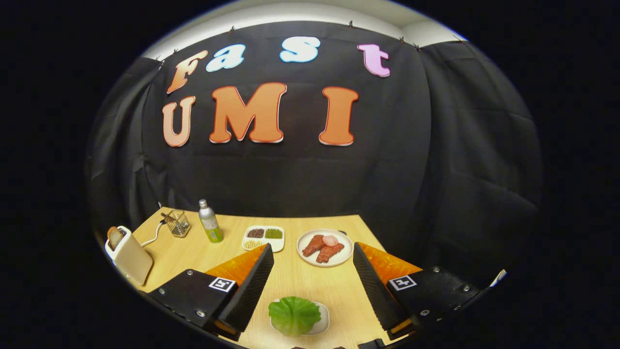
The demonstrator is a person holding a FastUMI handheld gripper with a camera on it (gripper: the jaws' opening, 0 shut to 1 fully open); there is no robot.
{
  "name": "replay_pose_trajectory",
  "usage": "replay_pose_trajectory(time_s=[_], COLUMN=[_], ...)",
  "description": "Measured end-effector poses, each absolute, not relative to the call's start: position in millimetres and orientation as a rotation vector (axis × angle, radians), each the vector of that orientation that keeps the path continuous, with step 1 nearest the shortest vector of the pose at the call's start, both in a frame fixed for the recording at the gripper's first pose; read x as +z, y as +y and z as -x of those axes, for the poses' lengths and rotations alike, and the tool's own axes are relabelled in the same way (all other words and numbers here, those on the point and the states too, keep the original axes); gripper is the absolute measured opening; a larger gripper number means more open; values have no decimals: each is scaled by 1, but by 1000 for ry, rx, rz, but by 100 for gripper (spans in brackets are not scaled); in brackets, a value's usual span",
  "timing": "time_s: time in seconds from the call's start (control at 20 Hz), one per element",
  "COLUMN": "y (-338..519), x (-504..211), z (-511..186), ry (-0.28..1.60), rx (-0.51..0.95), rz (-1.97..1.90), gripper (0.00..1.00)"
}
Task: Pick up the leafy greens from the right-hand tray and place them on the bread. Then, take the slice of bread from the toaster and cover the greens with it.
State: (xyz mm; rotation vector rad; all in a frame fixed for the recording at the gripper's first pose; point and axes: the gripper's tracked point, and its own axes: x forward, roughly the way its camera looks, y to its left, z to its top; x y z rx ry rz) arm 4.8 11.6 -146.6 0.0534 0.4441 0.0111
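Note:
A green lettuce leaf lies on a small white dish on the wooden table, low between my two fingers and touching neither. What is under the leaf is hidden. My gripper is open wide, with nothing held. Far off to the left of the left finger stands a cream toaster at the table's edge, with a browned bread slice sticking up out of its slot.
Just beyond the fingertips sits a white plate with red meat slices. To its left is a divided tray of small foods. Farther back left stand a silver-green bottle and a wire basket.

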Motion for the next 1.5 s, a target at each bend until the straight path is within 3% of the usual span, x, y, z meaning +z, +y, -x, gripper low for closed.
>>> replay_pose_trajectory(time_s=[0.8, 1.5], y=[38, 52], x=[-342, -408], z=[44, 58], ry=[1160, 1368], rx=[117, 104], rz=[-59, -1], gripper=[96, 87])
